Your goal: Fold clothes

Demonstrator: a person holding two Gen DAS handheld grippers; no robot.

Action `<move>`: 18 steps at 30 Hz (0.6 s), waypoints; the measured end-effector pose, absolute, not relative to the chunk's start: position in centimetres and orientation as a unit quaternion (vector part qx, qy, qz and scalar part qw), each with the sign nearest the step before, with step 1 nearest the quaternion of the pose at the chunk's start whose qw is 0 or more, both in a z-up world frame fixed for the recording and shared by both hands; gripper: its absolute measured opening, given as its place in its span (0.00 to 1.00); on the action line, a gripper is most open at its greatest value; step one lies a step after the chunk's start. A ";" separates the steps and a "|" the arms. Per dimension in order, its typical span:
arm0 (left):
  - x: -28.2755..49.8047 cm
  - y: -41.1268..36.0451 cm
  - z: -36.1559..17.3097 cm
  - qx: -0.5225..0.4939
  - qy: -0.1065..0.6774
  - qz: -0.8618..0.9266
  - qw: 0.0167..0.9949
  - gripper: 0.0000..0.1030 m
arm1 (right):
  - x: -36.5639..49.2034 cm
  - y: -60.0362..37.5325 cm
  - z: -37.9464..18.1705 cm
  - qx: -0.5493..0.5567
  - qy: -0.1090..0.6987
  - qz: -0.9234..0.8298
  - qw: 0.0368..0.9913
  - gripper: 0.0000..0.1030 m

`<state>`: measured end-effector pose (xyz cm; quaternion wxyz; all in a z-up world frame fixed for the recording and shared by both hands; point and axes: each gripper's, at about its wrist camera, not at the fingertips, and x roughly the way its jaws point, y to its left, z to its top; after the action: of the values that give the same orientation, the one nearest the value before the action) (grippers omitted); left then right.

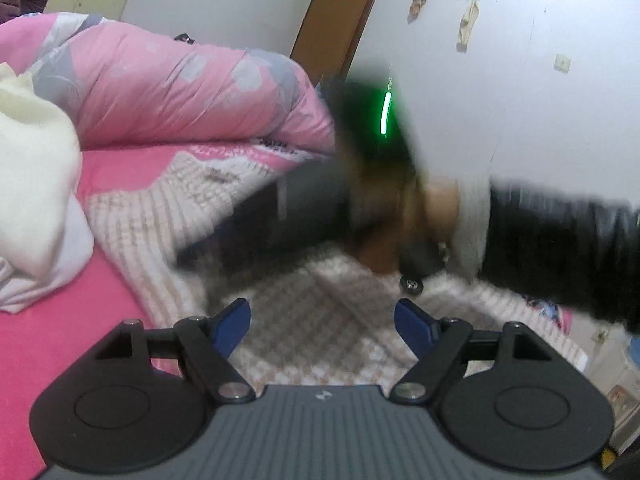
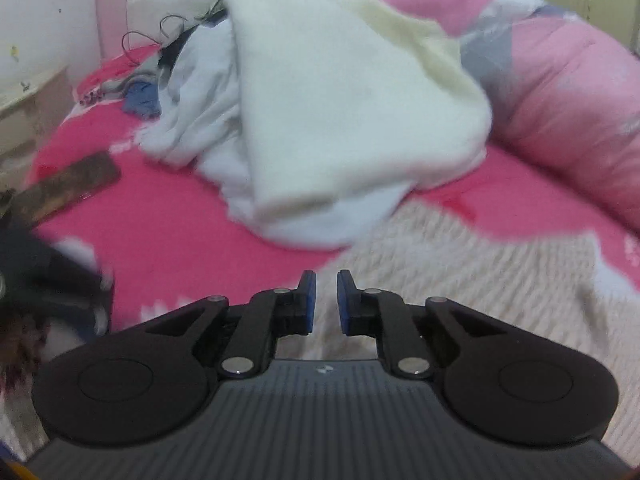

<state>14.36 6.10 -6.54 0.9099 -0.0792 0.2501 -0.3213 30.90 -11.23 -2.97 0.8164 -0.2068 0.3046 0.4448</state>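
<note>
Right wrist view: my right gripper, nearly pressed together and empty, and my spread left gripper hover over the soft knit sweater beside the white pile; I'd pinch its hem edge.

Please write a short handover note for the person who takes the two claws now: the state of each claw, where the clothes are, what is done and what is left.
Left claw: open, empty, above the knitted cream garment.
Right claw: almost shut, with a narrow gap and nothing visible between the pads, over the same knitted cream garment.
Clothes: the knitted garment lies spread on the pink bed sheet. A loose white clothes pile sits behind it, beside the rolled pink quilt.
Done: no finished fold is visible.
Left: grip the knitted garment and fold it, then probably the white pile. The pictures are blurred, so check the edges first.
</note>
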 end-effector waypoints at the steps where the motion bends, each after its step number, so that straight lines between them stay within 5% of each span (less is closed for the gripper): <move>1: 14.5 6.1 -6.3 -0.085 0.246 -0.325 0.909 0.78 | 30.4 -11.8 -4.2 -0.204 0.299 0.433 0.825 0.11; 7: 16.3 5.0 -5.5 -0.066 0.231 -0.324 0.915 0.80 | 28.7 -18.4 -1.6 -0.055 0.252 0.347 0.902 0.12; 14: 23.5 3.2 -8.0 -0.045 0.288 -0.251 0.923 0.76 | 30.7 -30.5 -4.0 -0.046 0.279 0.129 0.950 0.11; 16: 23.9 3.6 -8.6 -0.056 0.286 -0.242 0.925 0.77 | 31.6 -35.1 -5.8 -0.001 0.300 0.091 0.949 0.01; 18: 24.1 3.8 -8.9 -0.061 0.285 -0.237 0.927 0.77 | 32.1 -37.6 -6.1 0.055 0.300 0.065 0.950 0.01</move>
<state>24.11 3.83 -8.93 0.9267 -0.0608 0.2850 -0.2375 32.09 -37.63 -6.06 0.9500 0.0554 0.3003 0.0649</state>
